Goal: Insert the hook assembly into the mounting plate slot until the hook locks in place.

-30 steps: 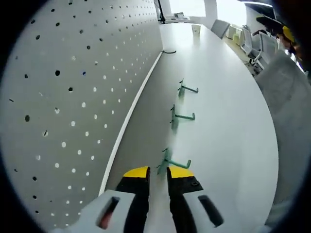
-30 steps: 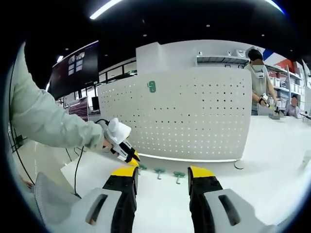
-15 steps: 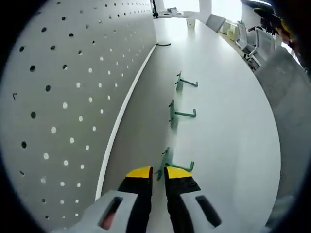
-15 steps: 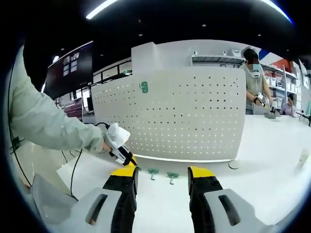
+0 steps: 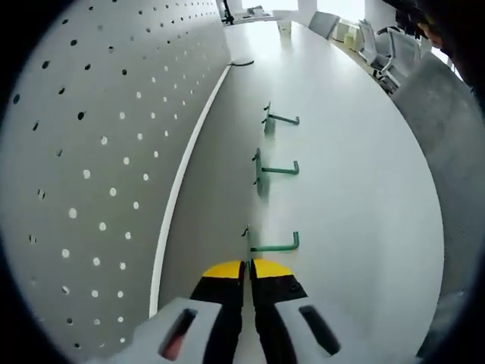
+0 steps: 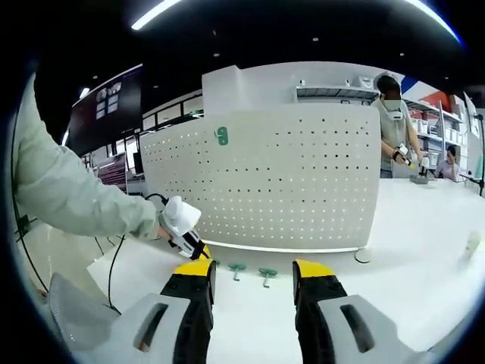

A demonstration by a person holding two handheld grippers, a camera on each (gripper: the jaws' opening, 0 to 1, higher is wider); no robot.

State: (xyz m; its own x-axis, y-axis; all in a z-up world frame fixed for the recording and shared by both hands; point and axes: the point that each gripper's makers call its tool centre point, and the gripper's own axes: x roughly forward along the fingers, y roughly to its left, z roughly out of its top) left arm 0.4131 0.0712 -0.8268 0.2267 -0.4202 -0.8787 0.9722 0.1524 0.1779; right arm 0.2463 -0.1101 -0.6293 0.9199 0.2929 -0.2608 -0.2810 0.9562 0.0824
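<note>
Three green metal pegboard hooks lie in a row on the white bench (image 5: 356,197). The left tool (image 5: 247,268) has its yellow-tipped jaws pressed together at the near end of the nearest hook (image 5: 271,244), though whether they truly pinch it I cannot tell. That hook's arm runs toward three o'clock; the white perforated mounting plate (image 5: 91,152) stands at nine o'clock, just beside. The right tool (image 6: 250,274), jaws spread, hangs well apart, so the left is nearer.
</note>
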